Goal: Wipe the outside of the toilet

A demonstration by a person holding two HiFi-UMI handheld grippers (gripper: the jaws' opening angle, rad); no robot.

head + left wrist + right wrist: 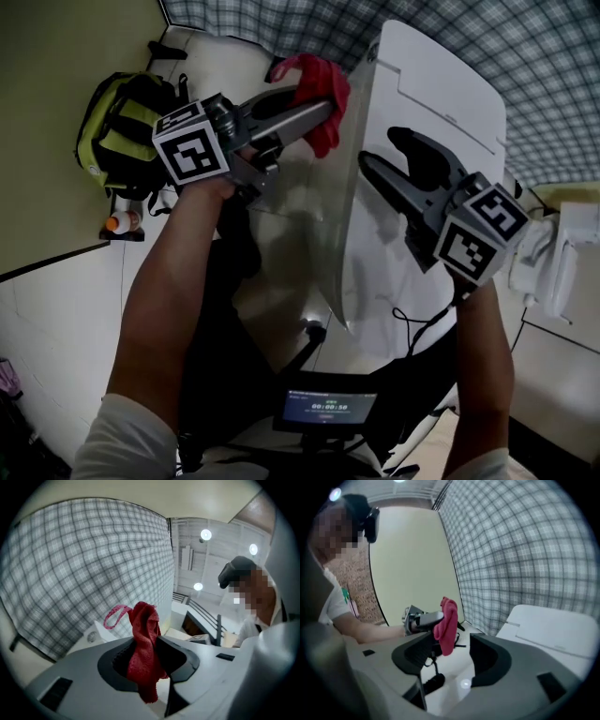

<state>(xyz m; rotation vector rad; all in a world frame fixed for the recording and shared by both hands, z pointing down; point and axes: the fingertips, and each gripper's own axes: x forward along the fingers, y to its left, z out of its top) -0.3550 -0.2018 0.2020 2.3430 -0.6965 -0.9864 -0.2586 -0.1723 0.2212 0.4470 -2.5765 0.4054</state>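
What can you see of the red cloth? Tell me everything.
The red cloth is a fuzzy, terry-like rag with a pink hanging loop at one edge. It hangs bunched and crumpled, pinched in the left tongs, held in the air beside the white toilet; whether it touches it is unclear.

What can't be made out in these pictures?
Bowl and base of the toilet: head view, hidden by the arms and right gripper.
Text on the display: head view, too small and blurred.
Label of the bottle: head view, too small.
Whether the cloth in the left gripper's jaws touches the toilet: head view, they overlap; neither gripper view settles it.
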